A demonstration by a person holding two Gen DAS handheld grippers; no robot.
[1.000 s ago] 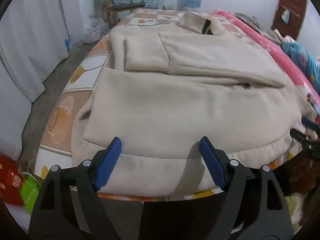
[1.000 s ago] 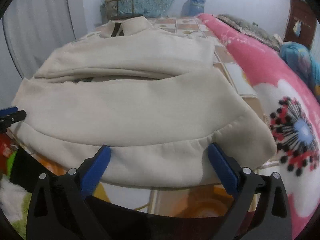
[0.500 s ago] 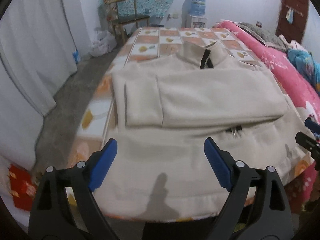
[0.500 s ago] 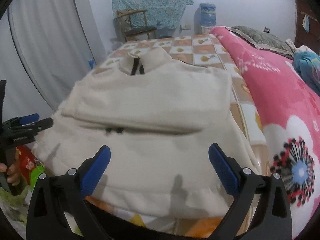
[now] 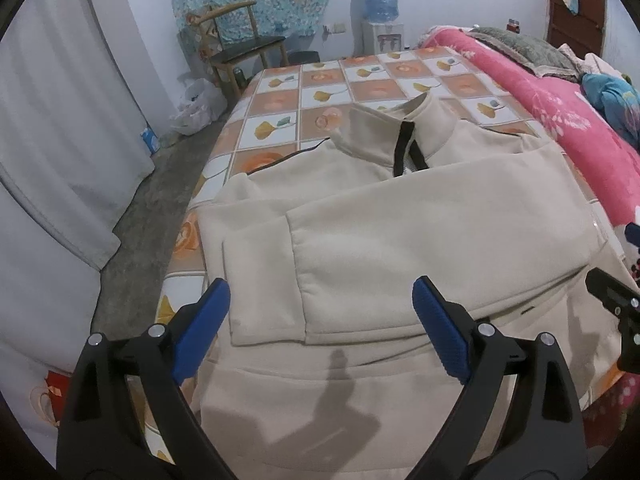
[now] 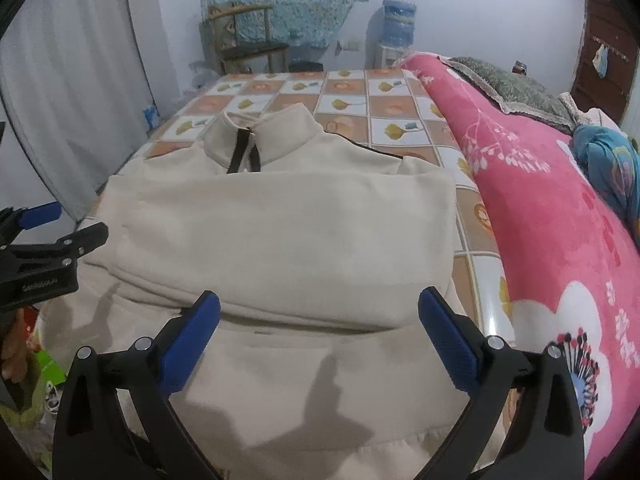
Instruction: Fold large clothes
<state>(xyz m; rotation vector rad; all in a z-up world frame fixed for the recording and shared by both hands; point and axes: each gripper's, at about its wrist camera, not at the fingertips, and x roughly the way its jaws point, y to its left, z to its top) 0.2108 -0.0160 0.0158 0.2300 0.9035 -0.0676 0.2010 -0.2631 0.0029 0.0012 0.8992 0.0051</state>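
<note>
A large cream fleece jacket (image 5: pixel 420 232) lies flat on the bed, collar away from me, with both sleeves folded across its chest. It also shows in the right wrist view (image 6: pixel 288 232). My left gripper (image 5: pixel 322 300) is open and empty, held above the jacket's left lower part. My right gripper (image 6: pixel 320 308) is open and empty above the jacket's right lower part. The right gripper shows at the right edge of the left wrist view (image 5: pixel 616 304), and the left gripper at the left edge of the right wrist view (image 6: pixel 44 240).
The bed has an orange and white tiled sheet (image 5: pixel 320 100). A pink flowered blanket (image 6: pixel 560 248) lies along its right side. A wooden chair (image 5: pixel 244 44) and a water dispenser (image 5: pixel 380 12) stand at the far wall. White curtains (image 5: pixel 60 120) hang on the left.
Both grippers have risen and pulled back from the jacket's hem, open all along. The view now takes in the whole jacket from higher up.
</note>
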